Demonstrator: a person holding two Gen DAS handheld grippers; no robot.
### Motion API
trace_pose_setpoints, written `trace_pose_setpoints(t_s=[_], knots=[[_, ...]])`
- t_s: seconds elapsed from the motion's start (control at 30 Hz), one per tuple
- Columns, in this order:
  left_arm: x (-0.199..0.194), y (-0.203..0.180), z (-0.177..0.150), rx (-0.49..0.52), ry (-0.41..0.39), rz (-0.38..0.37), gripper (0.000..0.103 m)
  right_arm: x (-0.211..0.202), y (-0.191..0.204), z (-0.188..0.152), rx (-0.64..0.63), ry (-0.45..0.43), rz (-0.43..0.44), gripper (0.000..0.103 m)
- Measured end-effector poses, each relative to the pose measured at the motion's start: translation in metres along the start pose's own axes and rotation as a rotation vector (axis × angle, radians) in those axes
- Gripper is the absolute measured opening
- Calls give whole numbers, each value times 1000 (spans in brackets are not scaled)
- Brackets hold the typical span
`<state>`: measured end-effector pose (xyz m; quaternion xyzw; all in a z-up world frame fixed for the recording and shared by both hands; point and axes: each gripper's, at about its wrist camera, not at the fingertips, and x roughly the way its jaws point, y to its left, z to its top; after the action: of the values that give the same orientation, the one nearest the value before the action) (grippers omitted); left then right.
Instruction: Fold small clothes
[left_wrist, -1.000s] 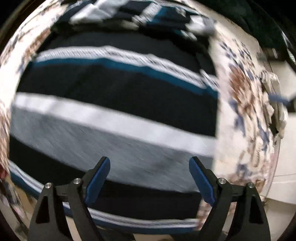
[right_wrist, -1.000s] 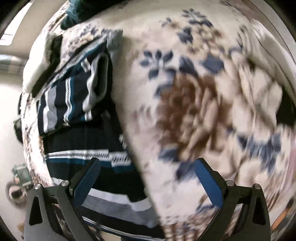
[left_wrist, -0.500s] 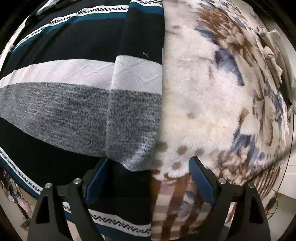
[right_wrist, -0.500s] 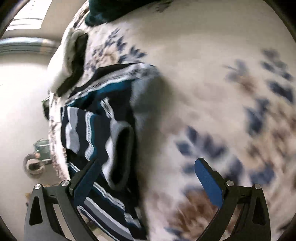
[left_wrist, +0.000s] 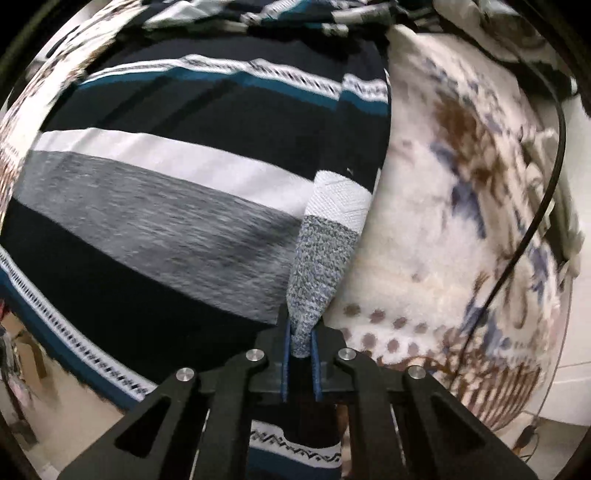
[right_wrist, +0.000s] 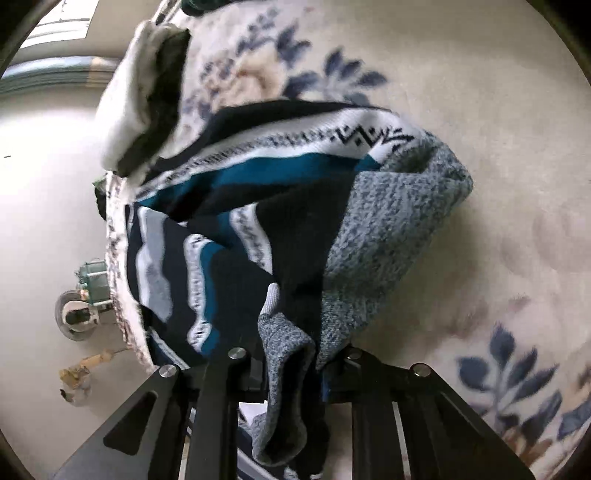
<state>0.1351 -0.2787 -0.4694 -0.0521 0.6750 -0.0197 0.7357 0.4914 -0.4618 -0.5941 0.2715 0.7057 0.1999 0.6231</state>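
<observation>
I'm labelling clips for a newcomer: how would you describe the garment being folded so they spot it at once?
Start from the cream floral blanket that covers the surface. On it lies the striped knit sweater, pinched at its edge by the left gripper and the right gripper. Its black, white, teal and speckled grey bands set it apart.

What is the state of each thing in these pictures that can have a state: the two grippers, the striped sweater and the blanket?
left gripper: just closed, shut on a pinched fold of the sweater's side edge.
right gripper: just closed, shut on the grey ribbed hem or cuff.
striped sweater: partly spread, far part bunched, gripped in two places.
floral blanket: spread flat under the sweater.
</observation>
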Motion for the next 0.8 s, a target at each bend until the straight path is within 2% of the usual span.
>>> trace_pose_setpoints(t_s=[0.2, 0.23, 0.33, 0.4, 0.53, 0.8], knots=[[-56, 43, 6, -133, -72, -56, 6, -27, 48, -5, -52, -23, -47, 17], [-60, 48, -1, -153, -83, -62, 6, -31, 61, -5, -58, -26, -58, 17], [-87, 91, 9, -220, -116, -93, 6, -34, 99, -2, -71, -30, -93, 17], [-91, 99, 14, -248, -146, -89, 6, -29, 132, 3, -86, -30, -115, 17], [-96, 151, 25, -292, -182, -80, 6, 9, 203, 19, -99, -28, -152, 17], [-58, 286, 63, -395, -158, -102, 6, 142, 311, 60, -92, -11, -294, 17]])
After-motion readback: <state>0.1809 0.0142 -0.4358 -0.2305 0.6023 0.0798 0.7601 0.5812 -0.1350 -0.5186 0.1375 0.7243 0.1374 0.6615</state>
